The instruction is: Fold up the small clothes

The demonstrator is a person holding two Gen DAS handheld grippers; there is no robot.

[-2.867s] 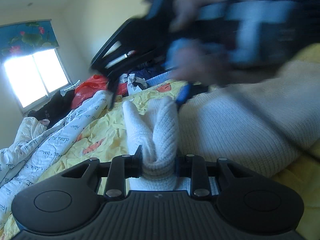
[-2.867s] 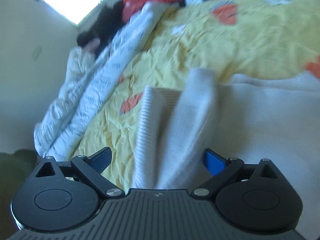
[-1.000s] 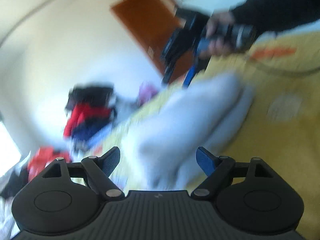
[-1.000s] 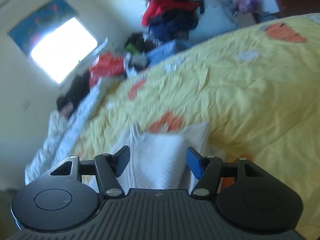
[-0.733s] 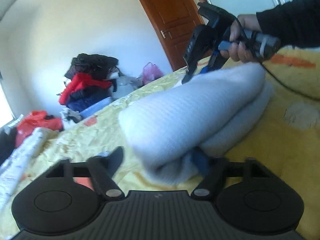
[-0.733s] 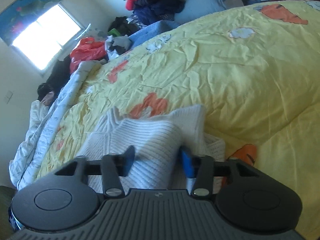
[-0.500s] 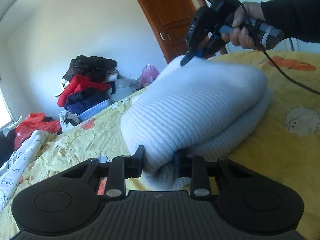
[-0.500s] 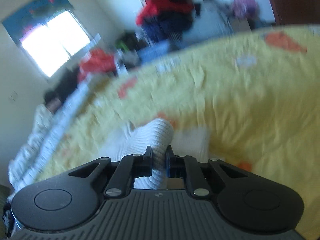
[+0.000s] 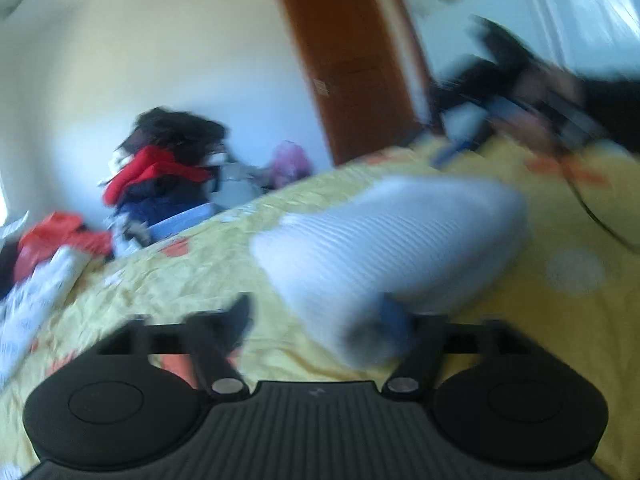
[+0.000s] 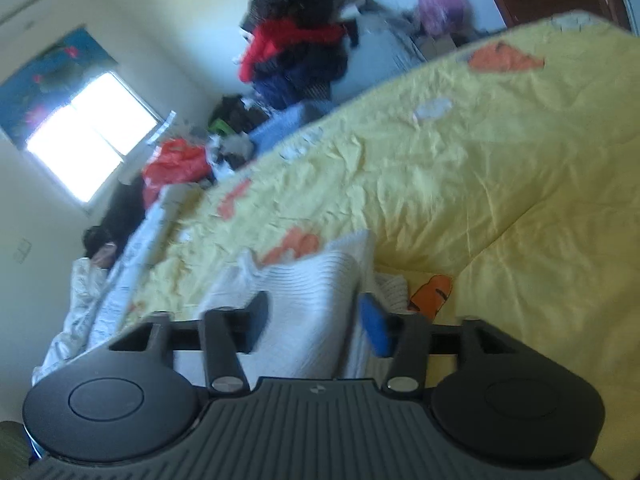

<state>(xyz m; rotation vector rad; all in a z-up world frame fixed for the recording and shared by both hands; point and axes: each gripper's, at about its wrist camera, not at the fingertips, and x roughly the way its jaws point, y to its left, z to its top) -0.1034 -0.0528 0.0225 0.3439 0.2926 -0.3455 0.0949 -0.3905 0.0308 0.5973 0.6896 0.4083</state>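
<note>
A white ribbed knit garment [image 9: 384, 248] lies folded in a thick bundle on the yellow bedspread [image 9: 192, 276]. My left gripper [image 9: 316, 316] is open, its jaws spread, with the near end of the bundle resting against its right finger. My right gripper [image 10: 316, 316] is open too, and a folded edge of the same white garment [image 10: 304, 292] lies between its fingers. The right gripper also shows in the left wrist view [image 9: 480, 120], blurred, above the far end of the bundle.
A pile of red, navy and black clothes [image 10: 296, 44] stands against the far wall. A red bag [image 10: 176, 164] and a white printed quilt [image 10: 120, 280] lie at the bed's left side. A brown door [image 9: 352, 64] and a window [image 10: 88, 140] are behind.
Both grippers were shut on the white garment half a second ago and have opened. The bundle has dropped back onto the bedspread. Both views are blurred by motion.
</note>
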